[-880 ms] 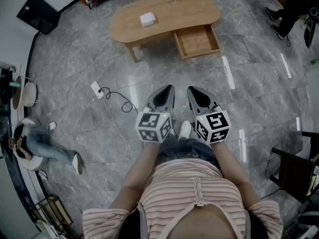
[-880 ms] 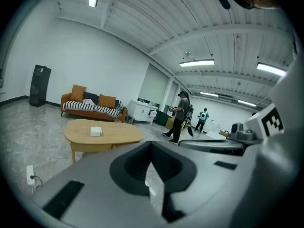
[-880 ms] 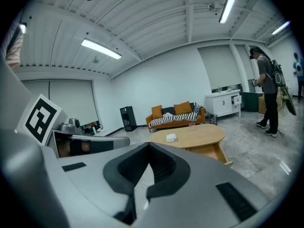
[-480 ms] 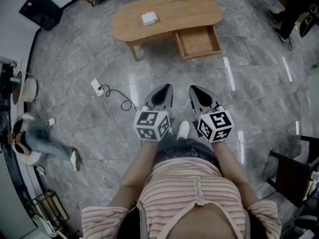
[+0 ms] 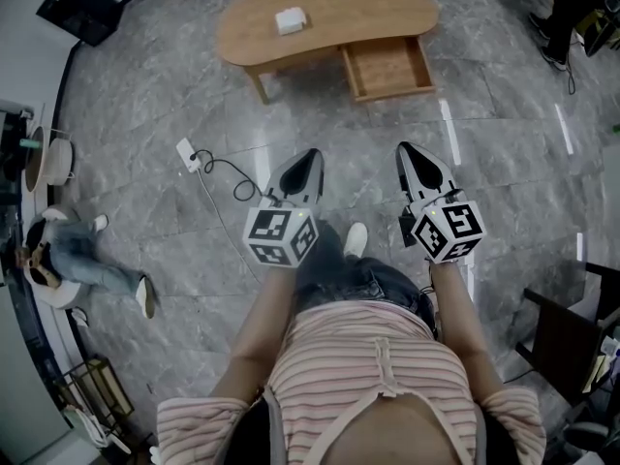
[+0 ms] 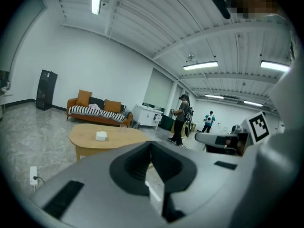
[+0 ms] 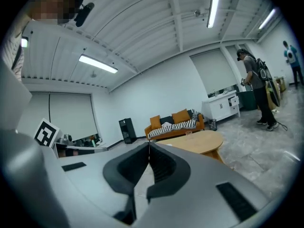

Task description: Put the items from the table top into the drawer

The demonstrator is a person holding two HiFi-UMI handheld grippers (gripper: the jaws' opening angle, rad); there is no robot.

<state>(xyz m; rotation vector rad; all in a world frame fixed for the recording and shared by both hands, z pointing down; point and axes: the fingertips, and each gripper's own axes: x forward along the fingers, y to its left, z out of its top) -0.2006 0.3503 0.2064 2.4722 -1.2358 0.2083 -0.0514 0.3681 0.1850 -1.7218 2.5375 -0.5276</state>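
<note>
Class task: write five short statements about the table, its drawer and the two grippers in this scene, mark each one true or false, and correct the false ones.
1. The table's drawer is pulled open. True.
2. The white box lies inside the drawer. False: it sits on top of the wooden table.
3. The left gripper holds the white box. False: its jaws are together on nothing, out over the floor and apart from the table.
4. The right gripper has its jaws together with nothing between them. True.
5. A white power strip with a cable lies on the floor. True.
</note>
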